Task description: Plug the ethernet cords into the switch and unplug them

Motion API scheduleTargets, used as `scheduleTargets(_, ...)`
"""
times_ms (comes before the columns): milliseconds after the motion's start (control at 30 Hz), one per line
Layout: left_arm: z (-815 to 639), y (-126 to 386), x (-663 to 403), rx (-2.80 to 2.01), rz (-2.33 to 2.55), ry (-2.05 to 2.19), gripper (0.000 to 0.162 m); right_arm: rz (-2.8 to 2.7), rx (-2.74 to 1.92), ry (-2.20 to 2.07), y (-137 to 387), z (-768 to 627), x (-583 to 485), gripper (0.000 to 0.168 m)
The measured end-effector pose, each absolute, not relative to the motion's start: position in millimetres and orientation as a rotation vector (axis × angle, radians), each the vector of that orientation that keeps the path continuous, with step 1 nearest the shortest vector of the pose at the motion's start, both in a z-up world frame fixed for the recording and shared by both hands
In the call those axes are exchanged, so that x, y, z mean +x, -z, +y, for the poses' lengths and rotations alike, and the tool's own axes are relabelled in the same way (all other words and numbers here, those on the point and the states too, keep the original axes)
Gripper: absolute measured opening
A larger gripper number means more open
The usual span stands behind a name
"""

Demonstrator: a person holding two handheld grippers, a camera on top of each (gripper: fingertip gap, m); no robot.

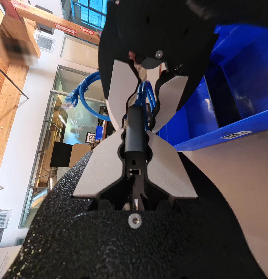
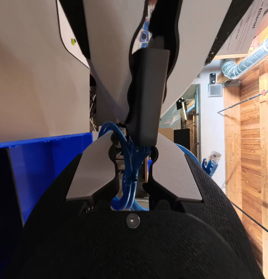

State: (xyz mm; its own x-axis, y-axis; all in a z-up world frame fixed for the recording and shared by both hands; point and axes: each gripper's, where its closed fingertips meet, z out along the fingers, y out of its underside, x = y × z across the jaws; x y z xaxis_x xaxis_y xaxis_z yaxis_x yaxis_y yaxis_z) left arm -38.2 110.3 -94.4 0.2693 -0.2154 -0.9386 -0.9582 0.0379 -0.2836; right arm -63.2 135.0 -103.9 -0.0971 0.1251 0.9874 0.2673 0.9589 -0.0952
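Two grippers, left gripper [image 1: 134, 145] and right gripper [image 2: 132, 152], share one black adapter [image 1: 134, 135] and one blue cable [image 1: 86, 96].

I can pick out four things with print on them. Two red stickers [image 1: 65, 28] with white marks sit on the wooden beam [image 1: 39, 16] in the left wrist view. A white label [image 1: 236, 134] with black characters is stuck on the blue bin's [image 1: 243, 75] rim. Farther back stands a framed black-and-white square marker [image 1: 91, 137]. In the right wrist view a white printed sheet [image 2: 243, 27] with a bold heading hangs at the upper right, its smaller lines too blurred, I think, to read.
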Motion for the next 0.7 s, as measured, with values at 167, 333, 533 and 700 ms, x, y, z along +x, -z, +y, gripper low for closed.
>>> scheduleTargets(167,111,95,-31,-1.418,1.188,-0.832,0.021,-1.681,-0.302,0.148,107,139,-65,0.049)
scheduleTargets(333,110,92,-34,-1.431,1.161,-0.813,0.021,-1.660,-0.271,0.169,104,138,-66,0.046)
scheduleTargets(533,109,92,-32,-1.427,1.168,-0.812,0.021,-1.637,-0.248,0.200,99,139,-64,0.034)
scheduleTargets(700,108,90,-33,-1.438,1.154,-0.804,0.021,-1.618,-0.233,0.200,96,137,-65,0.039)
